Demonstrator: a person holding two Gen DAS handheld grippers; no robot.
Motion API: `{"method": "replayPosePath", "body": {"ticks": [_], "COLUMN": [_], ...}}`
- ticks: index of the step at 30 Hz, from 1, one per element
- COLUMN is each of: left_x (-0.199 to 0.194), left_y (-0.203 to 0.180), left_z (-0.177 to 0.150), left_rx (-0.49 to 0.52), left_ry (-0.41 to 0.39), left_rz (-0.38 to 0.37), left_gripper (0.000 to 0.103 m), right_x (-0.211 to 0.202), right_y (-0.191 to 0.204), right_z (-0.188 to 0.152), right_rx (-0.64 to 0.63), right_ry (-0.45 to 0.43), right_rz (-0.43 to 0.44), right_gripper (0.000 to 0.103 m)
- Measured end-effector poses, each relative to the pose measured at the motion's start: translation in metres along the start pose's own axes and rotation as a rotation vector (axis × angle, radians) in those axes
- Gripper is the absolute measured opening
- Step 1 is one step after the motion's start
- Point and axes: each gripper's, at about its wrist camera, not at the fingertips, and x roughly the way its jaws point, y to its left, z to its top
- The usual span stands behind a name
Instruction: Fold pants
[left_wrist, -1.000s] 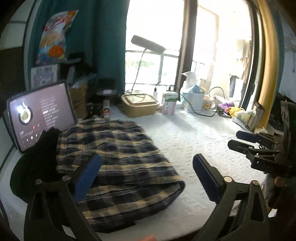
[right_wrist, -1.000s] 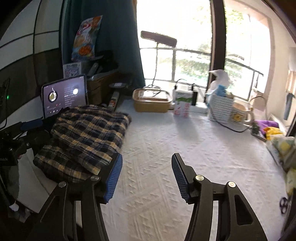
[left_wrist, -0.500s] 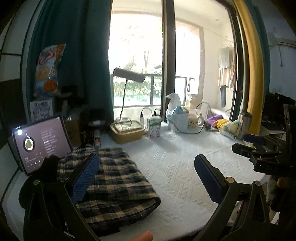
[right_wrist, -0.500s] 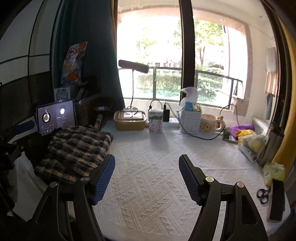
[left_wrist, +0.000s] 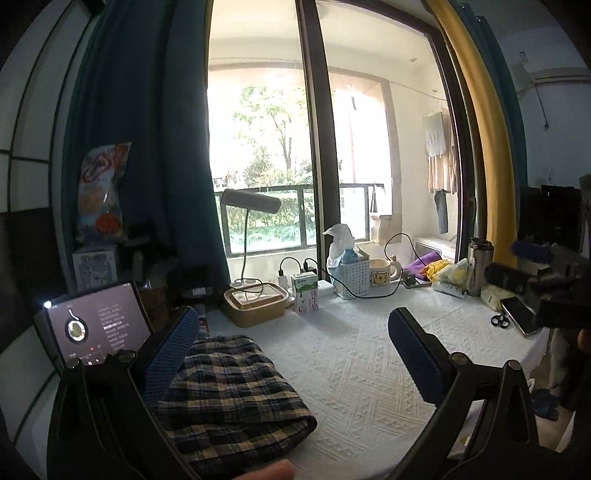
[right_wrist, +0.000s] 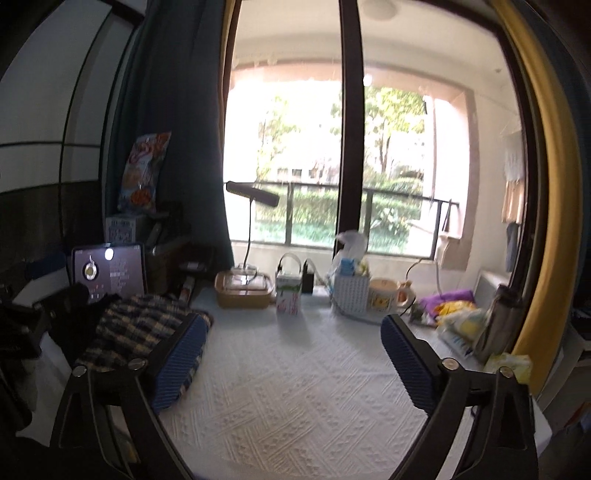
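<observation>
The plaid pants (left_wrist: 229, 395) lie folded into a thick bundle on the left side of the white textured table (left_wrist: 362, 373). My left gripper (left_wrist: 291, 354) hovers above and in front of the bundle, open, with nothing between its blue pads. In the right wrist view the same pants (right_wrist: 136, 328) sit at the left, partly behind the left finger. My right gripper (right_wrist: 291, 358) is held above the bare cloth, its jaws still opening, nothing between them. The right gripper also shows at the right edge of the left wrist view (left_wrist: 535, 273).
A lit tablet (left_wrist: 96, 325) leans behind the pants. Along the window stand a brown lidded box (left_wrist: 255, 302), a milk carton (left_wrist: 304, 293), a white basket (left_wrist: 351, 277), a mug (left_wrist: 382, 273) and a desk lamp (left_wrist: 251, 206). Scissors (left_wrist: 500, 321), a phone and a steel flask (left_wrist: 476, 266) sit at the right.
Both grippers have drawn back and risen, tilting up so the window fills more of each view. The right jaws have spread wider. The folded pants stay in place.
</observation>
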Motion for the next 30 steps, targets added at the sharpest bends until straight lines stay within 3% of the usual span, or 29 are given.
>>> {"method": "replayPosePath", "body": {"ticks": [5, 10, 16, 30], "left_x": [-0.010, -0.014, -0.017, -0.014], "left_y": [-0.007, -0.003, 0.009, 0.014], "left_z": [0.003, 0.001, -0.001, -0.007], "left_rx": [0.010, -0.036, -0.101, -0.126], "left_ry": [-0.037, -0.036, -0.041, -0.026], "left_rz": [0.048, 0.018, 0.055, 0.057], "left_gripper": [0.102, 0.102, 0.102, 0.102], "right_x": [-0.009, -0.011, -0.011, -0.002], "right_y": [-0.003, -0.003, -0.001, 0.003], "right_z": [0.005, 0.005, 0.004, 0.001], "right_rx": [0.031, 0.021, 0.028, 0.028], "right_ry": [-0.036, -0.025, -0.023, 0.011], "right_rz": [-0.041, -0.095, -0.083, -0.071], "right_gripper": [0.103, 0.103, 0.103, 0.103]}}
